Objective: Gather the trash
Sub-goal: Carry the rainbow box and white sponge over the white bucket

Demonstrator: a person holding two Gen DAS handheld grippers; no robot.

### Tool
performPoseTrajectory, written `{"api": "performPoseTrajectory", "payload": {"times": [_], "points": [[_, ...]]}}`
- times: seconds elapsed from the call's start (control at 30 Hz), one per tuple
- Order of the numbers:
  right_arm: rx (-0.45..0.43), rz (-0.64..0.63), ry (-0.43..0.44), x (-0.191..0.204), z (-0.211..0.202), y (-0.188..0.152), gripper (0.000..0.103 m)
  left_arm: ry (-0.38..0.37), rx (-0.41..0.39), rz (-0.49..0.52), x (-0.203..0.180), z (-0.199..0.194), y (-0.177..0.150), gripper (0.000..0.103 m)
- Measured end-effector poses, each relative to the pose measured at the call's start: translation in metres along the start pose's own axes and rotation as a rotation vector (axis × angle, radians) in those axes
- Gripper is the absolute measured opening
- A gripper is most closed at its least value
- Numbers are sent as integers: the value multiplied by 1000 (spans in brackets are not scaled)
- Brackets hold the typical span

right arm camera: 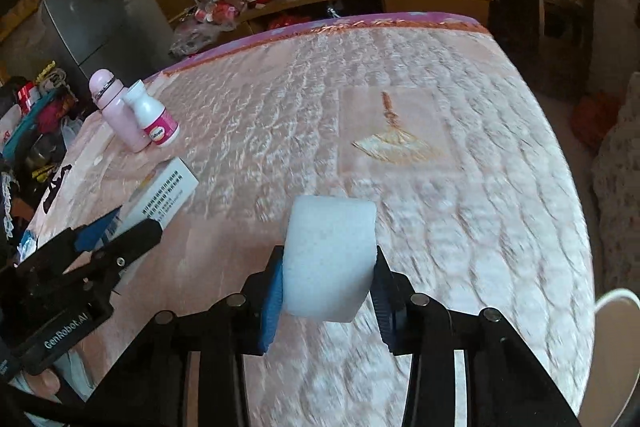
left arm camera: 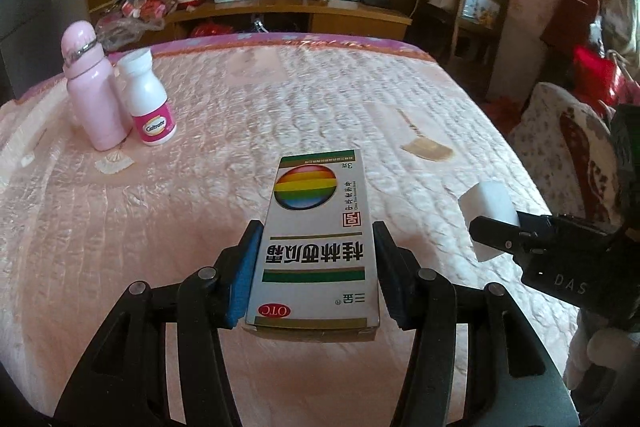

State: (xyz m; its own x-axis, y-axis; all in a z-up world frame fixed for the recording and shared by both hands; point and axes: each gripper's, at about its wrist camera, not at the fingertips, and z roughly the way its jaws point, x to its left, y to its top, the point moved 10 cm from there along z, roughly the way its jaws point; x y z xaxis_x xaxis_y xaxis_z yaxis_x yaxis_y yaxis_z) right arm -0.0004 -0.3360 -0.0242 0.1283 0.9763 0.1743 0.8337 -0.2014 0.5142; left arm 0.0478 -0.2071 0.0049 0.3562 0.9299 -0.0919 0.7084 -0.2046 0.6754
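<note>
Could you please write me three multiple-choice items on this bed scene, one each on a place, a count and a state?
1. Where do the bottles stand?
A. On the bed, at its left
B. On the shelf
C. In the box

2. How many bottles stand on the bed?
A. One
B. Two
C. Four

3. What is the state of the left hand-held gripper?
A. Open and empty
B. Shut on the box
C. Shut on a bottle

Key: 1 A, both bottles stand on the quilt near the left edge; 2 B, a pink one and a white one, side by side; 3 B, its pads press both sides of the box. The right hand-held gripper is shut on a foam block.
</note>
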Motion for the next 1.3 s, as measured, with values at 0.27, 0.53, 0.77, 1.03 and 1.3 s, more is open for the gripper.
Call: {"api": "performPoseTrajectory", "payload": {"times": [0.27,0.53,0.77,1.03,1.3], "points": [[-28,55,-6,-26,-40,-34,38,-11,-29,45,-38,-28,-15,52],[-75,88,-38,-57,-89,-64,38,-50,-68,124,-99,-51,-26,52],[-98,124,-82,-95,-124,-87,38,-102,-76,188,-154,-61,-36,52],[-117,186,-142,-148,-159,-112,38,-165,-65,265,-221,-62,-46,52],[-116,268,-220,-212,-181,-139,38,-219,-34,354,-292,-50,-61,52]]}}
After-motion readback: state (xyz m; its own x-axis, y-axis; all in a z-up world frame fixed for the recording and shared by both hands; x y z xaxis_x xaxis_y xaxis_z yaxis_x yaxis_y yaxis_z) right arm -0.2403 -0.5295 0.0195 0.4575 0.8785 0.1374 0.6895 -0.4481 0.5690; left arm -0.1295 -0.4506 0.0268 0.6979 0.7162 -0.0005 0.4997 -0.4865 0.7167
